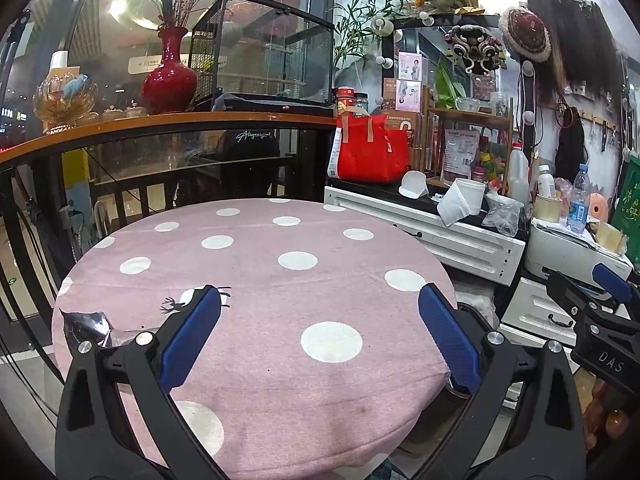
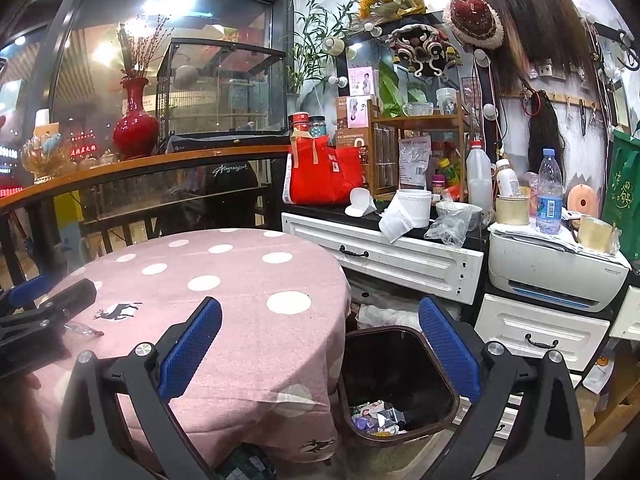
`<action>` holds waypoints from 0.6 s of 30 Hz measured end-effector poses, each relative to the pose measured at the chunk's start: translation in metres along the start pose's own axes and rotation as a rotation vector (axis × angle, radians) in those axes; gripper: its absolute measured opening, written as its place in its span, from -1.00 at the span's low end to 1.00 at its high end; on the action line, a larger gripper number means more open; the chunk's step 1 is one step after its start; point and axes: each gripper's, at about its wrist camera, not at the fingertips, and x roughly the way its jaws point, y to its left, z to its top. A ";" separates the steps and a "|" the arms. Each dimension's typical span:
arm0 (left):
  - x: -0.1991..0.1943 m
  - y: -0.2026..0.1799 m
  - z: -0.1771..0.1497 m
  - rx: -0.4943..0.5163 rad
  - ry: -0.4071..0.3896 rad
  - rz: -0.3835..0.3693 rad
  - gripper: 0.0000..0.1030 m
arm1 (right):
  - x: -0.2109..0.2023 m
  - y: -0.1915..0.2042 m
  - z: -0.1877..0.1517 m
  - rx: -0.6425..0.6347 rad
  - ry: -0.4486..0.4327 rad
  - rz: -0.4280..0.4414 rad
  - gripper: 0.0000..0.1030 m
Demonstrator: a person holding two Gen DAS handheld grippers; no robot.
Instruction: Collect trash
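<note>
Polka-dot table (image 1: 256, 264), wrapper (image 1: 86, 326) beside left gripper (image 1: 320, 336), bin (image 2: 394, 380) alongside

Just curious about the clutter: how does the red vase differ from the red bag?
The red vase stands on the wooden ledge; the red bag sits on the white cabinet. The vase is glossy and narrow-necked, holding dried branches; the bag is matte, boxy, with tan handles. Both are bright red and upright.

Round pink polka-dot table (image 1: 256, 264) beside cluttered white drawers (image 2: 400, 258), glass railing (image 1: 160, 156) behind.
</note>
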 end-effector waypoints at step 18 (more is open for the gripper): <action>-0.001 -0.001 -0.001 -0.007 0.003 -0.008 0.89 | -0.001 0.002 -0.001 0.003 0.002 0.001 0.89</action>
